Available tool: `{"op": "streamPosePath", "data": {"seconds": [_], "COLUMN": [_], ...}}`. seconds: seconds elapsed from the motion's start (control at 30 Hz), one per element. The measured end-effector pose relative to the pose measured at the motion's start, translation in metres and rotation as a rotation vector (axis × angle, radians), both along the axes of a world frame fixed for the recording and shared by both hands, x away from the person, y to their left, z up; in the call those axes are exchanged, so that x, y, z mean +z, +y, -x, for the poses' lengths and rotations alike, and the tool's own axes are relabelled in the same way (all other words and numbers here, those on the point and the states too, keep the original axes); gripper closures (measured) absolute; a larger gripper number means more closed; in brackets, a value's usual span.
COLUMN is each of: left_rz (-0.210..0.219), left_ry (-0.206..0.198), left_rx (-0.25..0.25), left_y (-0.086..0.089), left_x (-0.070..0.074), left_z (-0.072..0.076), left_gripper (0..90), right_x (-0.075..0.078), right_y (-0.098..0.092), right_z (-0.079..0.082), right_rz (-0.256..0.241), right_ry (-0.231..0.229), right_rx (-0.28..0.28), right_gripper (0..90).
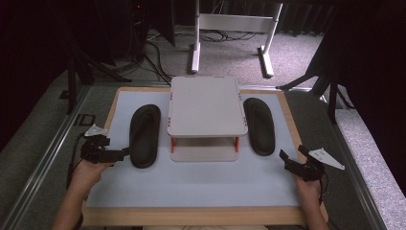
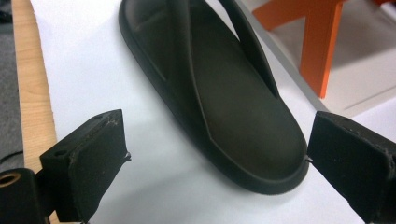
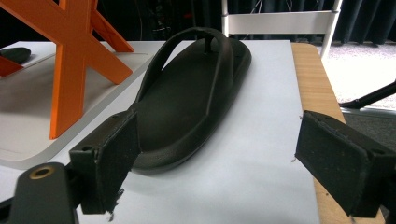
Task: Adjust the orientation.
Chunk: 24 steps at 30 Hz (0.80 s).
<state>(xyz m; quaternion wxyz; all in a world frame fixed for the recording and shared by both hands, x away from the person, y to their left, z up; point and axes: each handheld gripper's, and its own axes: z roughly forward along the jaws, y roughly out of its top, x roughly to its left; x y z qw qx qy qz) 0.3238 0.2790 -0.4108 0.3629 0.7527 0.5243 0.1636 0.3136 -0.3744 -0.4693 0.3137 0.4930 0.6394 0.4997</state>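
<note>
Two black flip-flops lie on a white mat (image 1: 191,184). The left flip-flop (image 1: 145,134) (image 2: 224,107) has its heel end toward my left gripper (image 1: 123,153) (image 2: 217,140), which is open, its jaws spread either side of the heel without touching it. The right flip-flop (image 1: 259,125) (image 3: 187,98) lies ahead and to the left of my right gripper (image 1: 293,153) (image 3: 219,149), also open and holding nothing. Between the two flip-flops stands a small white two-tier rack (image 1: 206,105) on orange supports (image 2: 320,51) (image 3: 74,60).
The mat sits on a wood-edged board (image 1: 191,216) (image 2: 30,93) (image 3: 310,79). Beyond the table is a white stand (image 1: 234,24) on grey carpet, with dark stands and cables at the sides. Bare mat stretches across the near half, between the grippers.
</note>
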Motion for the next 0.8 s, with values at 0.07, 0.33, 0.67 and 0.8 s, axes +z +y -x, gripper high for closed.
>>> {"op": "streamPosePath", "data": {"seconds": [0.07,0.33,0.67,0.8], "left_rz": [-0.004,-0.045,-0.122,-0.164], "left_ry": [0.018,0.09,0.231,0.28], "left_rx": [-0.011,-0.047,-0.073,-0.084], "left_y": [0.0,-0.003,-0.013,-0.019], "left_x": [0.003,0.011,0.022,0.026], "left_z": [-0.002,-0.012,-0.036,-0.048], "left_gripper": [5.2,5.3,5.4,5.4], "right_x": [0.0,0.0,0.0,0.0], "right_y": [0.0,0.0,0.0,0.0], "right_z": [0.0,0.0,0.0,0.0], "right_rz": [0.002,-0.003,-0.009,-0.009], "right_ry": [0.0,0.007,0.008,0.008], "right_rx": [-0.002,-0.001,0.001,0.002], "right_gripper": [12.9,12.9,12.9,12.9]}}
